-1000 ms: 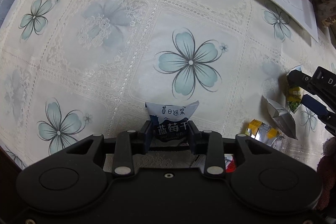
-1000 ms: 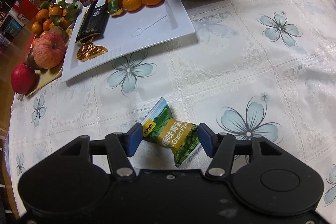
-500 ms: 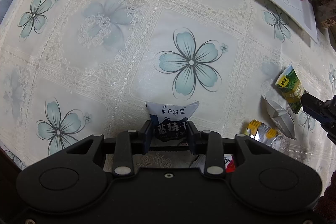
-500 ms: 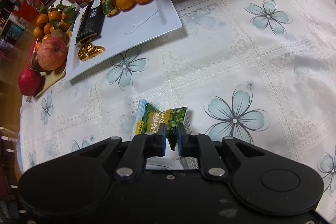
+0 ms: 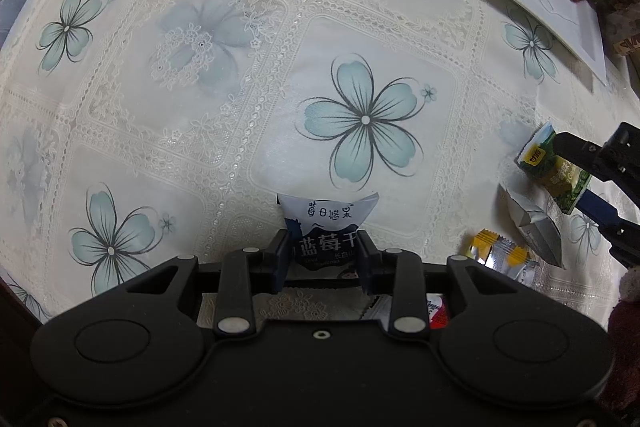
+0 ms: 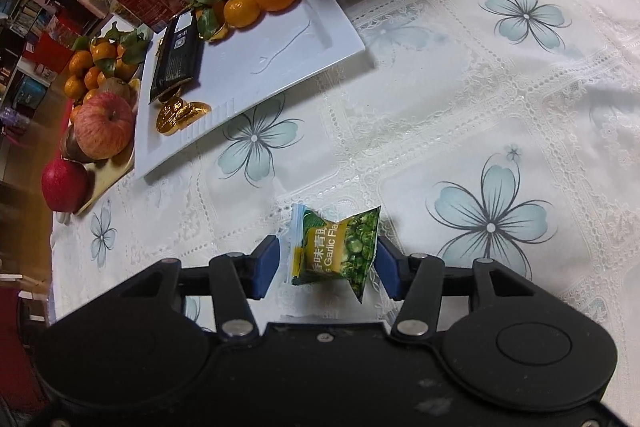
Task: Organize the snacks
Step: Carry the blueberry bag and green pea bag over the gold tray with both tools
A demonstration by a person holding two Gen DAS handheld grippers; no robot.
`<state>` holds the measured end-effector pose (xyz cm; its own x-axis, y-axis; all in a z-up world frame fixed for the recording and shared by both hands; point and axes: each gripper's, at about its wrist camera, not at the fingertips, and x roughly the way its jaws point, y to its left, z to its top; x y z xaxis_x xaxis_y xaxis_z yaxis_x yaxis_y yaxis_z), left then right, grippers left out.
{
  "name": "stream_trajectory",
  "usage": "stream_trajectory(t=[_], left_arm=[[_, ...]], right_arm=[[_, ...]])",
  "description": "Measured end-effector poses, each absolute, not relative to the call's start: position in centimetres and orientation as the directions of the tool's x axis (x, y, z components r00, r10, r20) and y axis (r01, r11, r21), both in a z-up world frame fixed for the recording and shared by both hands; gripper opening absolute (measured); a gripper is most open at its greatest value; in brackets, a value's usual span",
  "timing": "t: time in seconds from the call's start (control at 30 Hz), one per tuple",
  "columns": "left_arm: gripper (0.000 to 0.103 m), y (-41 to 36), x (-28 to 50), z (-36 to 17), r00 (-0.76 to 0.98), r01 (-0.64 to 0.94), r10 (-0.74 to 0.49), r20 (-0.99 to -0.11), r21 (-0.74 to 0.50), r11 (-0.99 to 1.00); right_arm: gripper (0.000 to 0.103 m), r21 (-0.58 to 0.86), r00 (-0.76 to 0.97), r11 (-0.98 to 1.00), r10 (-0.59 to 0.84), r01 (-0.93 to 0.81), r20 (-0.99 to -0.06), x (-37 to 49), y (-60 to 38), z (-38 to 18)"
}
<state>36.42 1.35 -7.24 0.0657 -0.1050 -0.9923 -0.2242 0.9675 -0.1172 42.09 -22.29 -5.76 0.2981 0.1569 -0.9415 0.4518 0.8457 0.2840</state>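
Note:
My left gripper (image 5: 322, 255) points down at the flowered tablecloth and is shut on a blue-and-white snack packet (image 5: 326, 223), both pads pressing its sides. My right gripper (image 6: 326, 261) has its jaws opening. A green garlic-pea packet (image 6: 340, 251) stands crumpled between the blue pads, with a gap at the left pad. In the left wrist view the same green packet (image 5: 548, 167) and the right gripper (image 5: 568, 171) show at the right edge. A white rectangular plate (image 6: 280, 47) lies beyond, holding a black packet (image 6: 176, 61) and gold coins (image 6: 180, 115).
A silver packet (image 5: 536, 227) and a yellow-silver candy (image 5: 500, 255) lie near the green packet. A red-and-white wrapper (image 5: 436, 311) peeks from under my left gripper. Mandarins (image 6: 260, 1), an apple (image 6: 104, 125), jars and boxes crowd the plate's far side.
The right gripper's jaws shut tight on the green packet half a second ago and now stand apart again, with the packet crumpled between them. The left gripper and its packet have not moved.

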Motion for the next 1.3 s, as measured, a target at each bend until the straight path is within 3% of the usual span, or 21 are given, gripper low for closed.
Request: stream_trajectory(t=[0.13,0.23,0.5,0.77,1.3], left_arm=[[0.044,1.6,36.5,-7.2,0.063,-0.229,-0.116,-0.991,-0.127,0.965],[0.043,1.9,36.6,-7.3,0.059,-0.237,-0.127,-0.990,-0.137,0.962],[0.041,2.7,36.8,-7.4,0.040,-0.260,-0.149,-0.988,-0.154,0.953],[0.040,3.7,36.8,-7.0,0.041,-0.279,-0.159,-0.986,-0.164,0.946],[0.040,2.9,33.4,-3.4,0.117,-0.153,-0.163,-0.980,-0.180,0.972]], right_arm=[[0.055,0.228,0.290,0.882,0.110,0.412,-0.951,42.3,-21.2,-6.4],[0.040,0.201,0.298,0.900,0.084,0.387,-0.951,42.3,-21.0,-6.5],[0.031,0.227,0.301,0.892,0.109,0.392,-0.947,41.9,-22.1,-5.7],[0.030,0.282,0.292,0.850,0.160,0.445,-0.943,40.9,-24.2,-4.4],[0.030,0.319,0.302,0.819,0.188,0.477,-0.935,35.7,-28.6,-1.0]])
